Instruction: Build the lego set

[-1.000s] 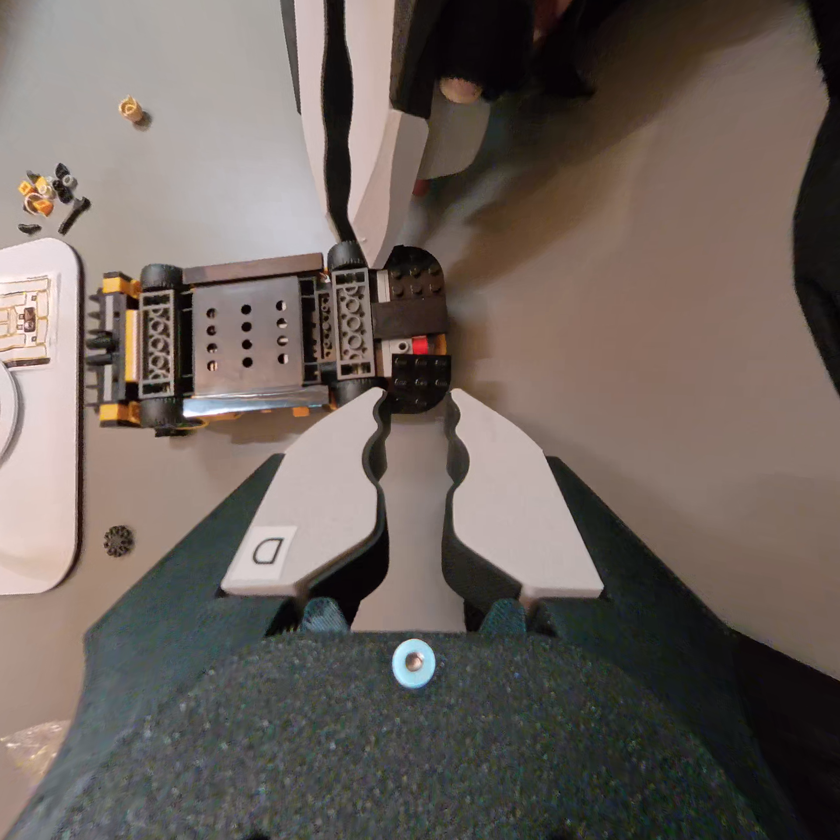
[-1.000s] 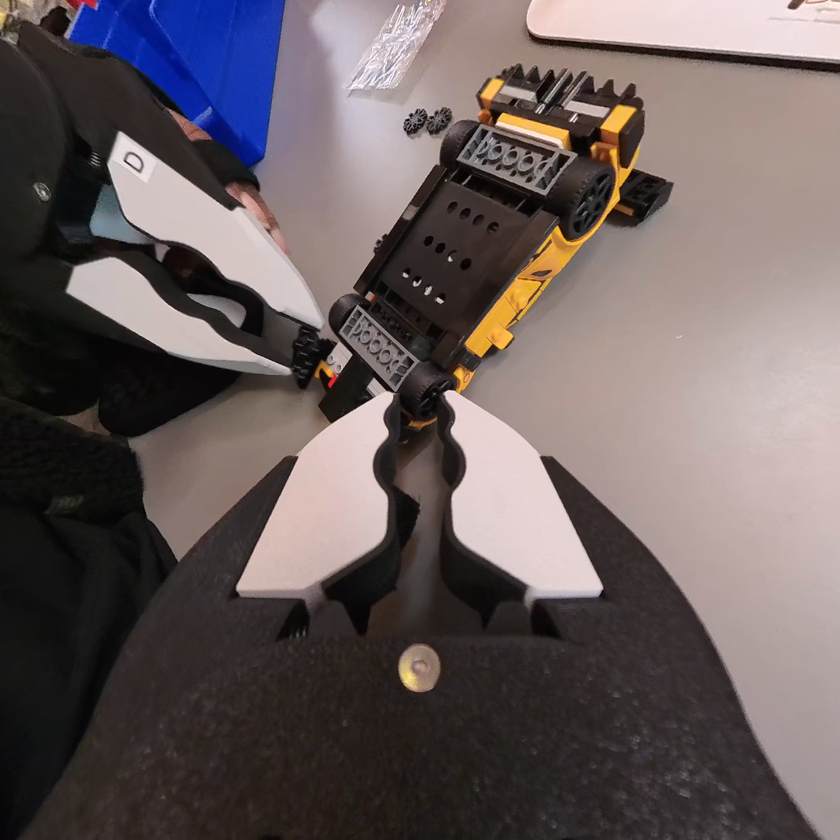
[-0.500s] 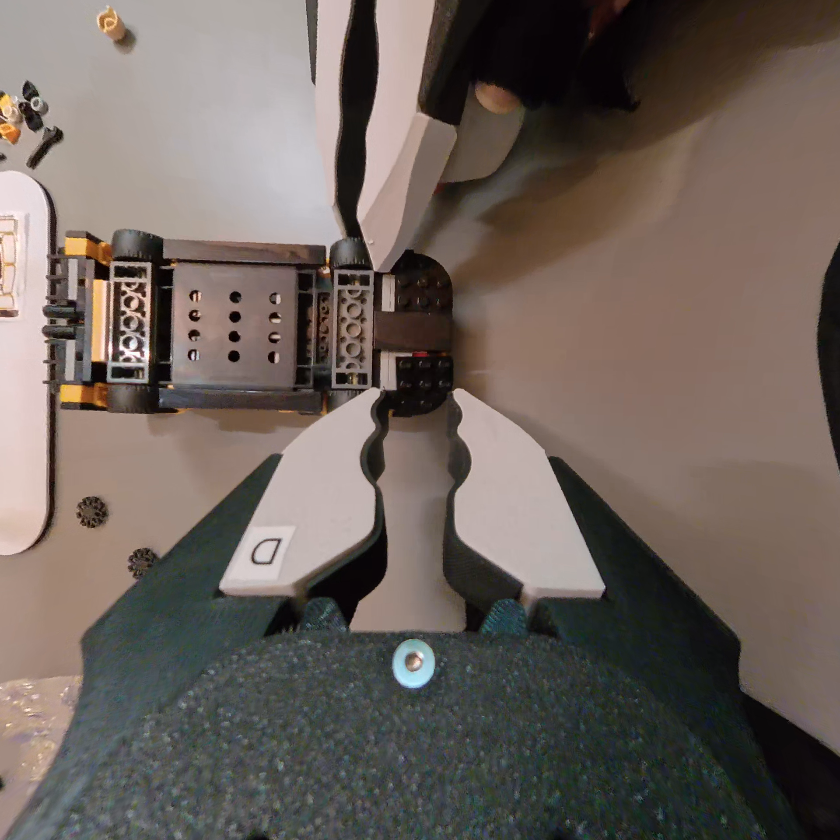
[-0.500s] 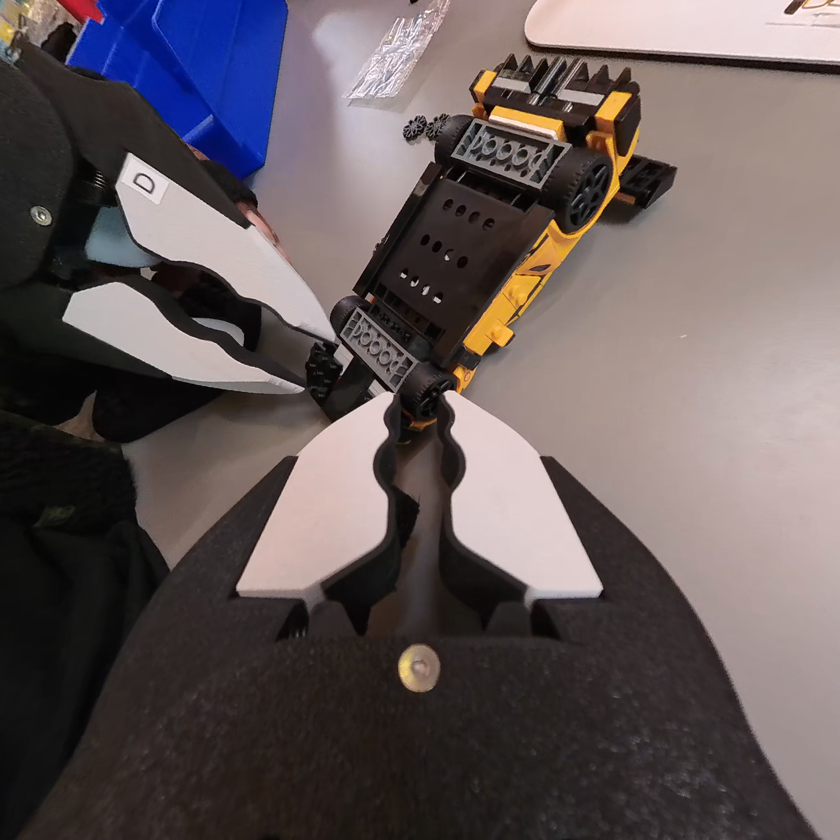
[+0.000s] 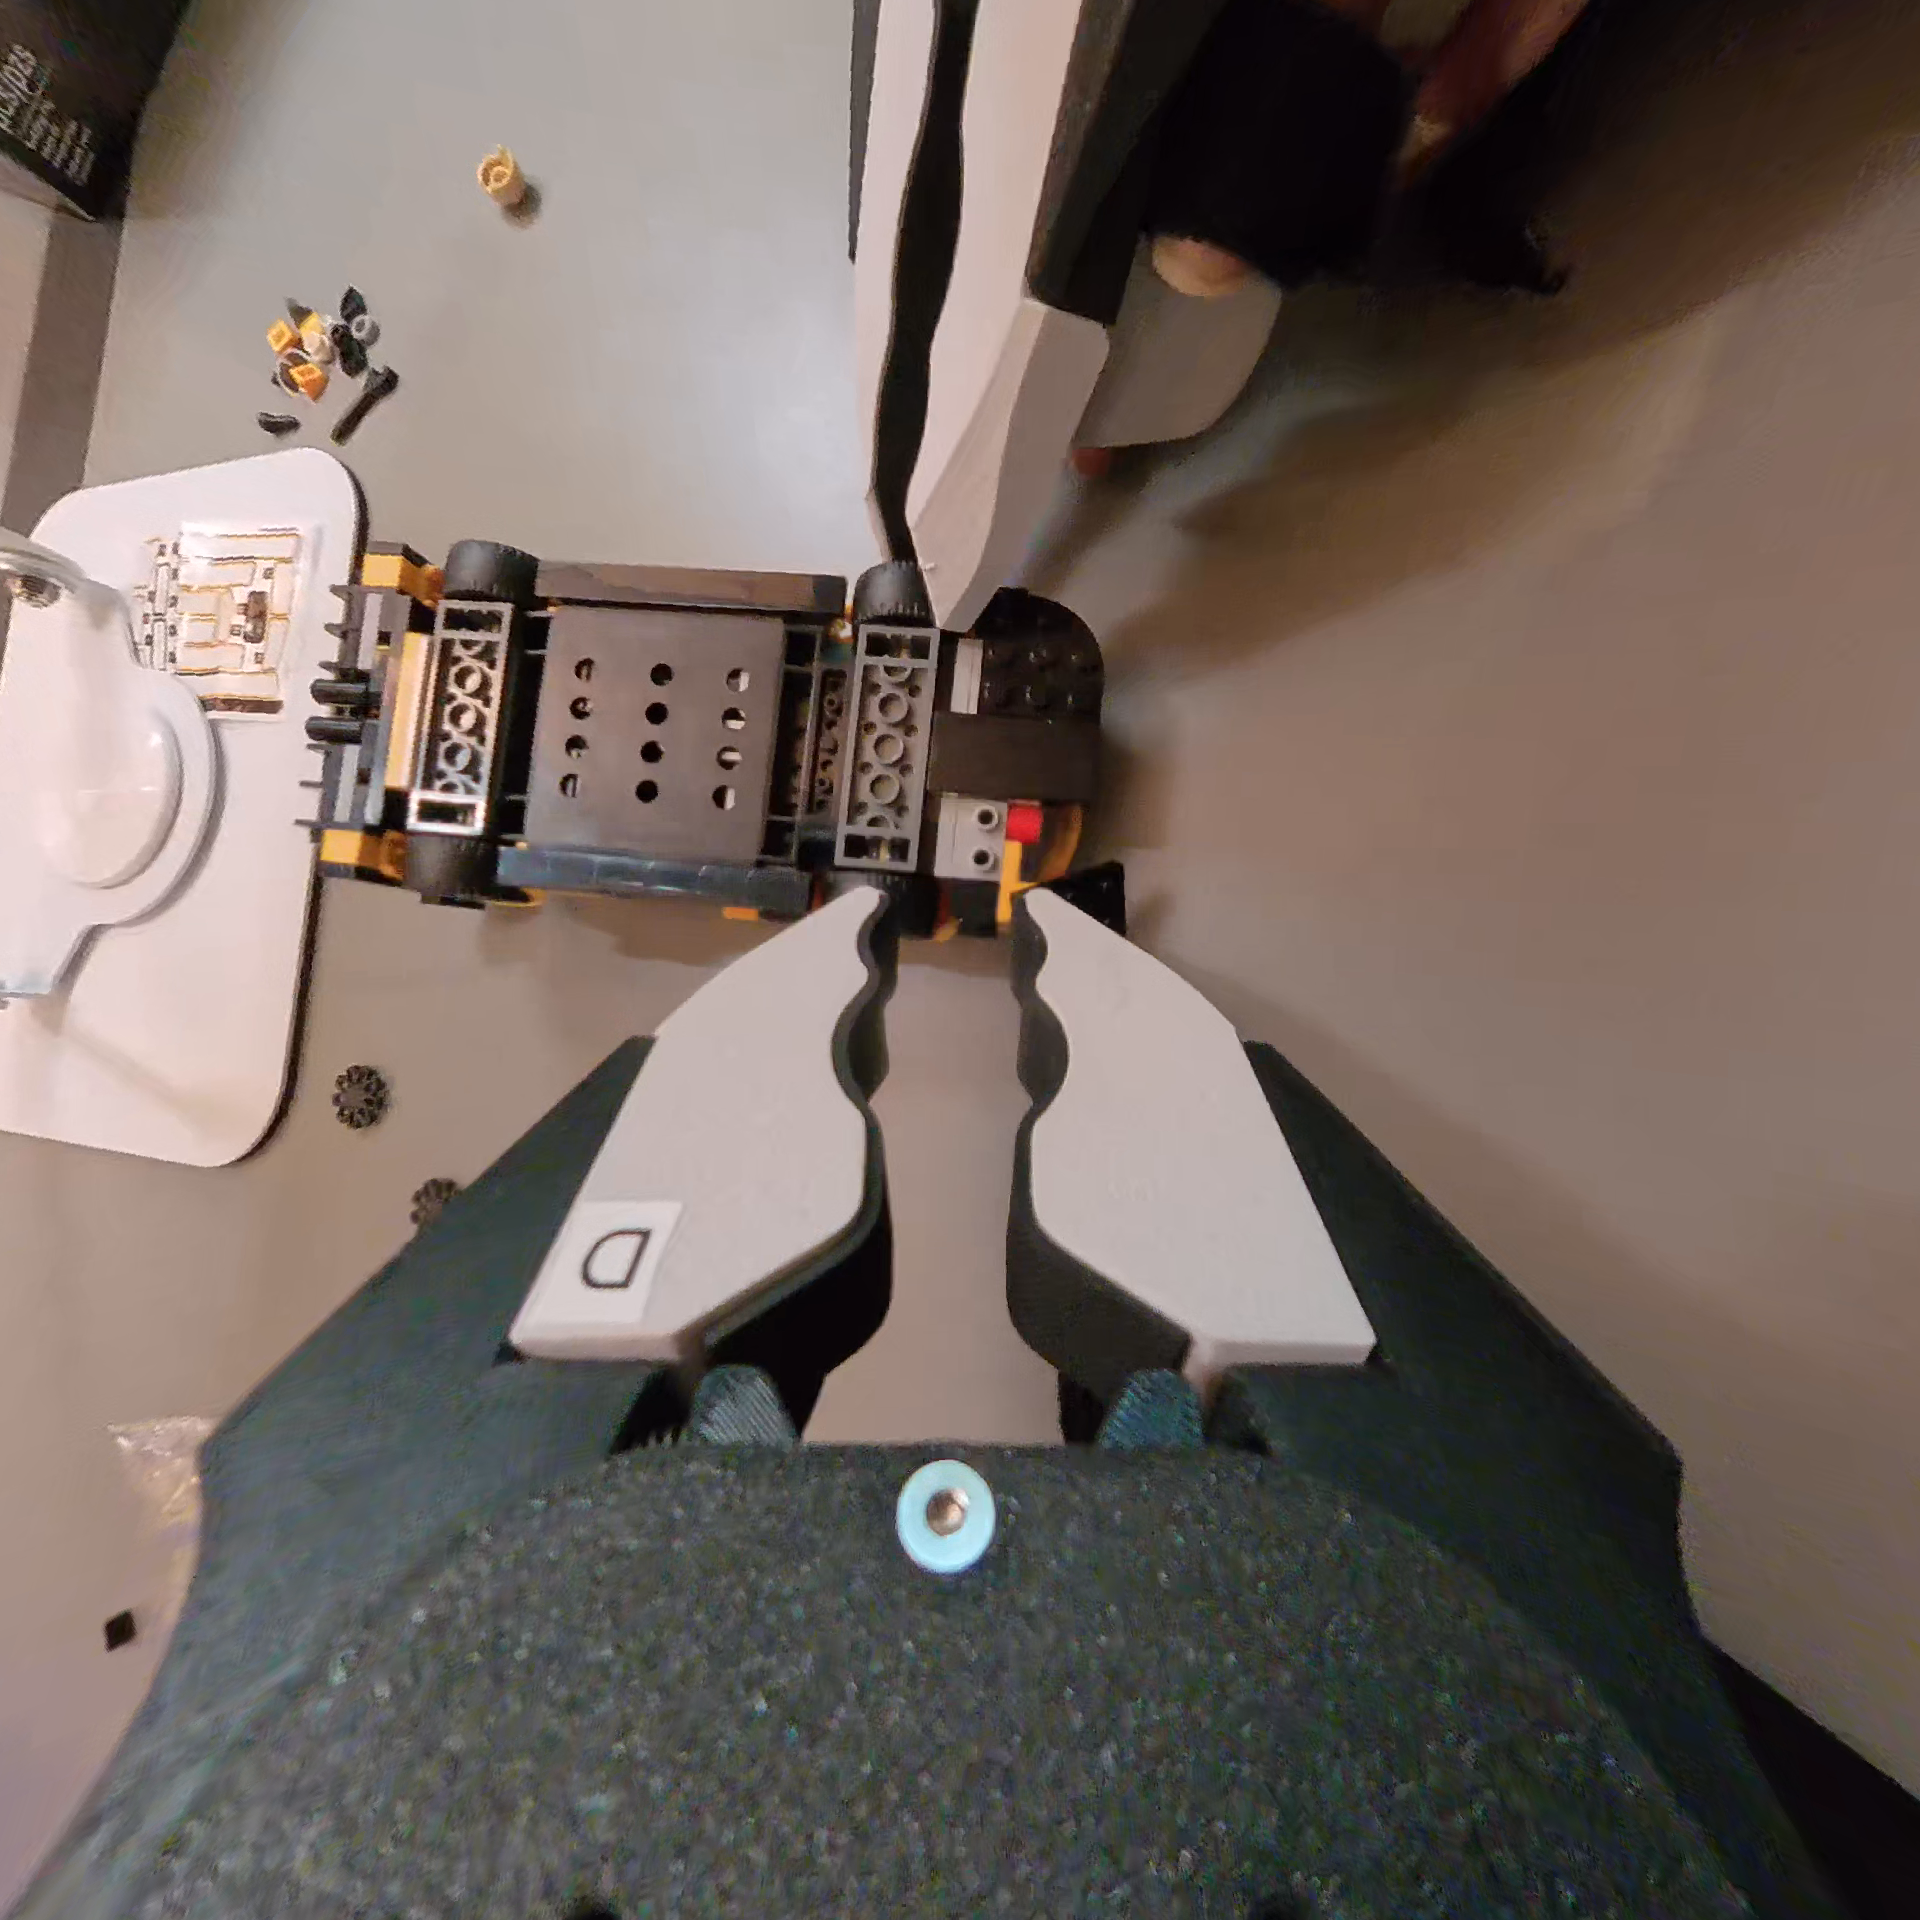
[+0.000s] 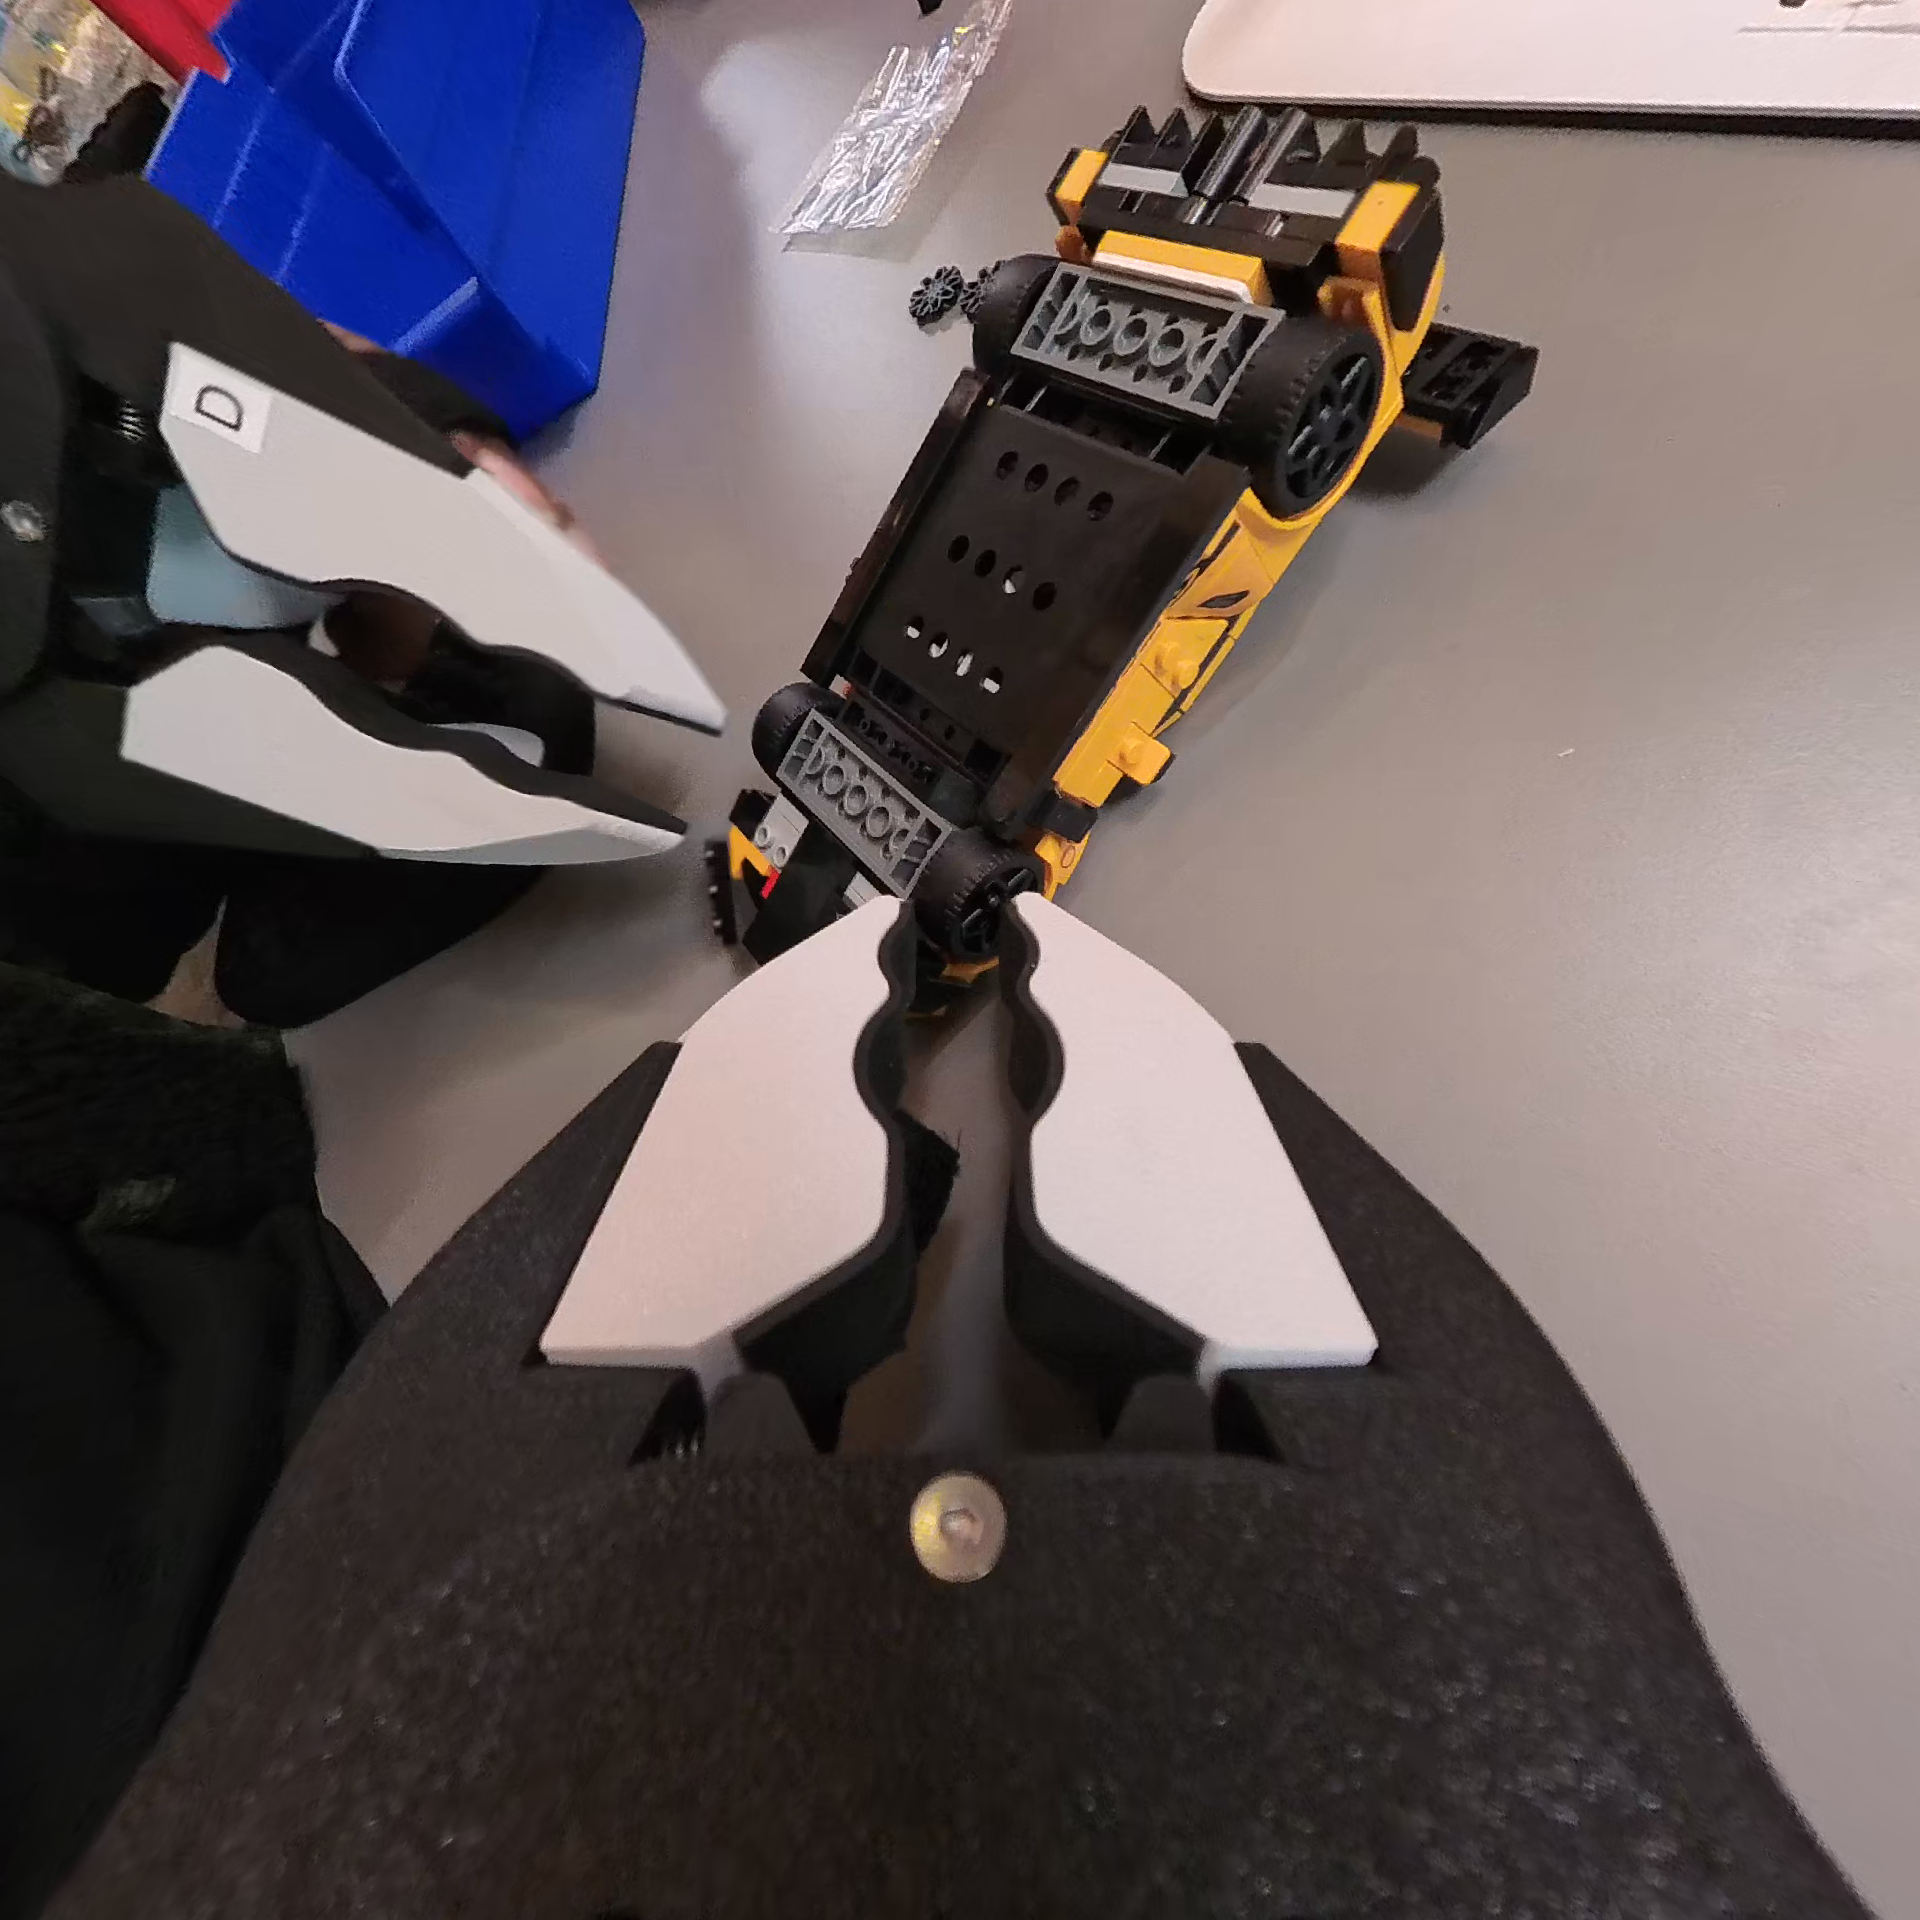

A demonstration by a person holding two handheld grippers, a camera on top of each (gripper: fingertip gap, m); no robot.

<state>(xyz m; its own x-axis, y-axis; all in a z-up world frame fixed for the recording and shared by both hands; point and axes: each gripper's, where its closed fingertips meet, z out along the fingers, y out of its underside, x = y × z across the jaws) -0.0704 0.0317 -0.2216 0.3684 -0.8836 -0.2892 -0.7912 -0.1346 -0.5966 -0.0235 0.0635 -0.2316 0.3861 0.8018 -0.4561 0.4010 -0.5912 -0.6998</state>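
A yellow and black lego car (image 5: pixel 649 738) lies underside up on the grey table, tilted onto its side in the right wrist view (image 6: pixel 1039 551). My right gripper (image 6: pixel 956 914) is shut on the car's front wheel (image 6: pixel 977 894); in the left wrist view it reaches in from the top (image 5: pixel 925 577). My left gripper (image 5: pixel 951 899) is open and empty, its tips just short of the car's front corner; it also shows in the right wrist view (image 6: pixel 696 774). A small black plate (image 5: pixel 1096 888) lies loose beside that corner (image 6: pixel 719 883), where grey and red bricks (image 5: pixel 982 831) are bare.
A white board (image 5: pixel 156 831) lies past the car's rear. Small loose parts (image 5: pixel 322 364), a tan piece (image 5: pixel 504 177) and black gear-like discs (image 5: pixel 361 1096) are scattered near it. Blue bins (image 6: pixel 416 208) and a clear bag (image 6: pixel 894 135) sit farther back. A black piece (image 6: pixel 1475 384) lies by the rear. The tan piece (image 5: pixel 504 177) lies around 20 cm away from my right fingertips.
The black plate that sat between my left fingertips at the car's front corner has come off and lies on the table. My left gripper has drawn back slightly. The right still holds the wheel.
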